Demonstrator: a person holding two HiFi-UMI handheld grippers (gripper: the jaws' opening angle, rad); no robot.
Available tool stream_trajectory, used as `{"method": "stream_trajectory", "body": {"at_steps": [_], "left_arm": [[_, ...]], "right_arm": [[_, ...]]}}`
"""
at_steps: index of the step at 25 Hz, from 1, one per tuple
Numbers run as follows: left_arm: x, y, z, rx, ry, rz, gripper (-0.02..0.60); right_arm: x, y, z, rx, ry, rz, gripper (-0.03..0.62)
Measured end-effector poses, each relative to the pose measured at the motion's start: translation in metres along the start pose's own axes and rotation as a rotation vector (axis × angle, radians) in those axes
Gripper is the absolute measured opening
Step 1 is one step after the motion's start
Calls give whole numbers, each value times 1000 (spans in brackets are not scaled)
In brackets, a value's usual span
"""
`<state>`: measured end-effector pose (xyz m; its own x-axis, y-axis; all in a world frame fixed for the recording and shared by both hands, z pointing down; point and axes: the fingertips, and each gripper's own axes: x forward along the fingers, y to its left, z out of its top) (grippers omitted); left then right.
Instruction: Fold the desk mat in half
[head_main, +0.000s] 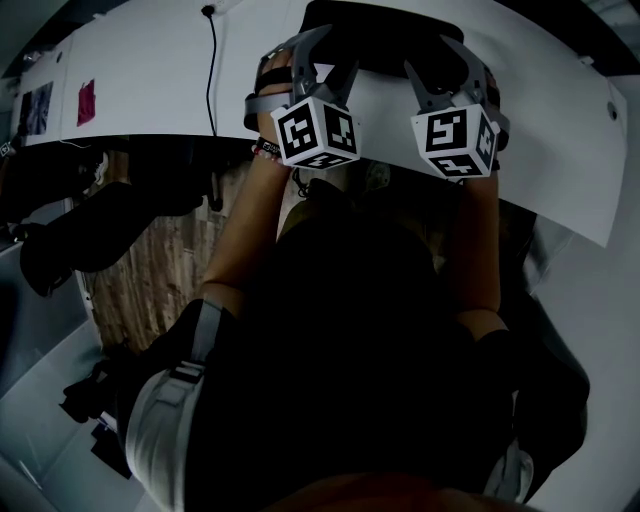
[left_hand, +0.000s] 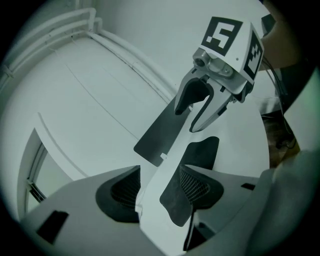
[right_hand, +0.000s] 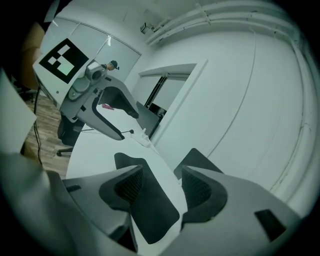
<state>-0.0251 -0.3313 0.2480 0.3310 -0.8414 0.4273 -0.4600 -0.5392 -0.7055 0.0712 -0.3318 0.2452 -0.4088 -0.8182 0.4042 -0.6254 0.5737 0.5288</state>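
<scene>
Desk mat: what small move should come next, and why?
Probably lower both tools to the near edge of the desk mat and grip it. The left tool and right tool are open and hold nothing, raised above the table where the mat lies. Whether it is already folded, I cannot tell.

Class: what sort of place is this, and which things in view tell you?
Probably an office or workroom: a long white desk with a black desk mat on it, and a wheeled office chair on wood flooring.
</scene>
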Motion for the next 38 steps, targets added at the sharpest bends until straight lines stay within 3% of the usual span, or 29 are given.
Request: {"method": "stream_trajectory", "body": {"at_steps": [17, 26, 38], "left_arm": [[-148, 0, 16, -68, -251, -55, 252], [-183, -20, 33, -43, -317, -94, 252], [-254, -36, 66, -51, -386, -75, 252]], "right_arm": [[-111, 67, 71, -15, 9, -144, 249], [-155, 87, 79, -24, 7, -166, 249], [-226, 108, 98, -50, -65, -189, 255]]}}
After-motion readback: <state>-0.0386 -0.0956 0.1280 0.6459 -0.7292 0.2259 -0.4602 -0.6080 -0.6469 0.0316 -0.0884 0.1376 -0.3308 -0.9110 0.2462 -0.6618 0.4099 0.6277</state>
